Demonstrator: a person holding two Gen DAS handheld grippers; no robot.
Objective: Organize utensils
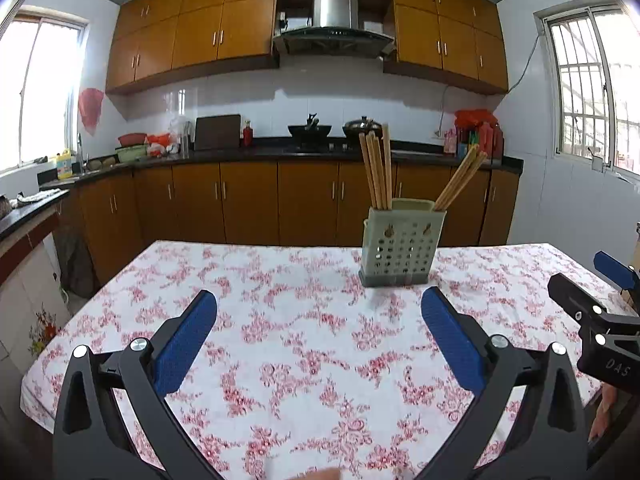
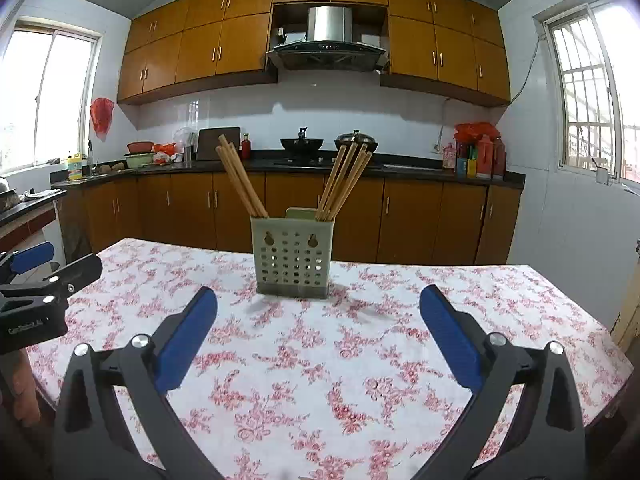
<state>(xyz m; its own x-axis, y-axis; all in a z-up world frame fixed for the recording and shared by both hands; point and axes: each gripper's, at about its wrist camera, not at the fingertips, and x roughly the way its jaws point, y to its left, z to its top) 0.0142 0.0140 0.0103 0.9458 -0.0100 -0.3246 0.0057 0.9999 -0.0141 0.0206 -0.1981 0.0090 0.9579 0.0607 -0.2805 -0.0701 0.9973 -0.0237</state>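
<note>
Chopstick holder point(image 2: 293, 254): a pale green perforated caddy is standing upright on the floral tablecloth point(image 2: 320, 360), toward the far half of the table.
Chopsticks, left bundle point(image 2: 241, 180): is leaning up and to the left out of one compartment.
Chopsticks, right bundle point(image 2: 345, 182): is fanning up and to the right out of the other; long axes are running near vertical, splayed apart.
Right gripper point(image 2: 318, 322): is hanging spread wide, holding nothing; the caddy is sitting straight ahead, almost centred between its fingers, apart from them.
Left gripper point(image 1: 319, 328): is likewise gaping and empty; the caddy is lying ahead and off to its right.
Nearer hand: the right one is looking better lined up, by my judgement.
View difference: the right wrist view is showing the two bundles clearly parted; the left wrist view is showing the caddy point(image 1: 402, 250) obliquely, with the first bundle looking upright.
Loose utensils: none are showing on the cloth in either view.
</note>
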